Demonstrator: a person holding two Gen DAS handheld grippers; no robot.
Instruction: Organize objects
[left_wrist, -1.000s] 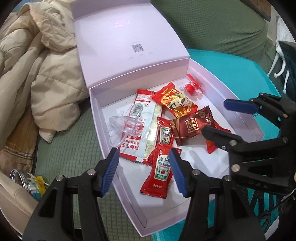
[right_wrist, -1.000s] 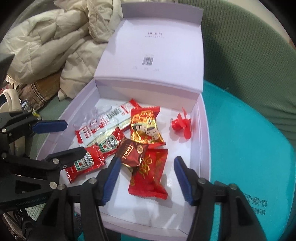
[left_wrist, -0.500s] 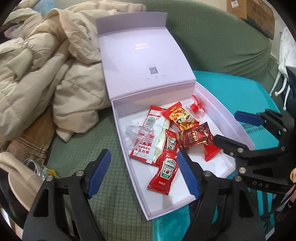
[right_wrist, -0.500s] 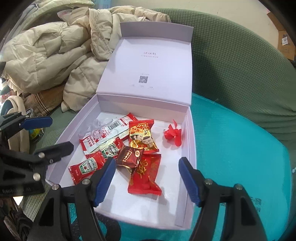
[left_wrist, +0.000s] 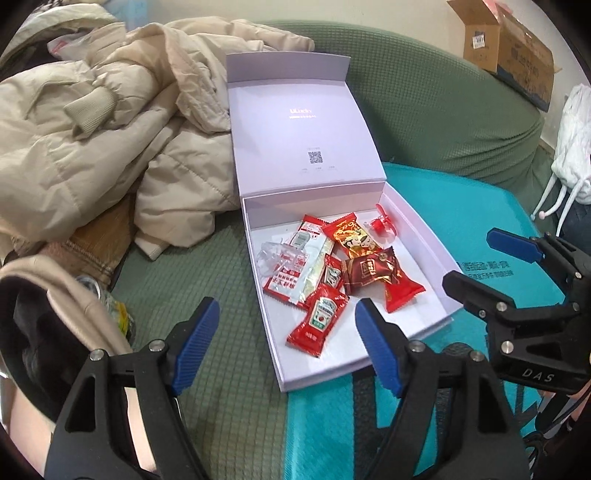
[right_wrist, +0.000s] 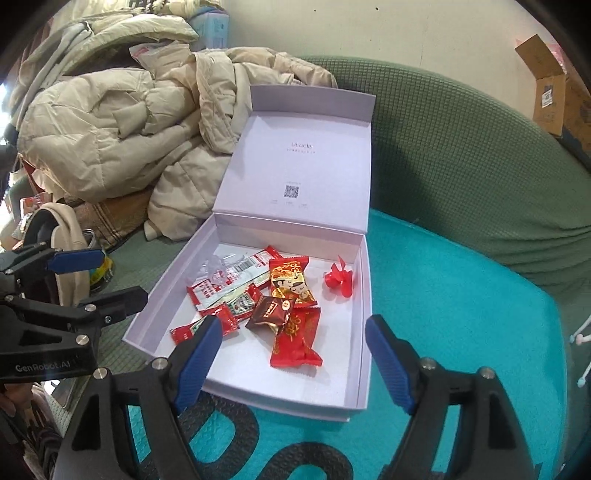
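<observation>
Left gripper and right gripper are both opening, jaws apart and empty. Packets are lying inside the open box, sitting on the sofa.

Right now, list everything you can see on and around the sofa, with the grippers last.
box: one, pale lilac, lid open, partly on the teal mat
ketchup sachets: two or more, red, near left of box
long sachet: one, red and white, left in box
clear plastic piece: one, transparent, on the long sachet
candies: three, two red, one brown, middle of box
small red fan: one, far right corner of box
jacket: one, beige, left of box
sofa: one, green
teal mat: one, on the seat
cardboard box: one, brown, top right
left hand-held gripper: jaws opening, empty
right hand-held gripper: jaws opening, empty
</observation>
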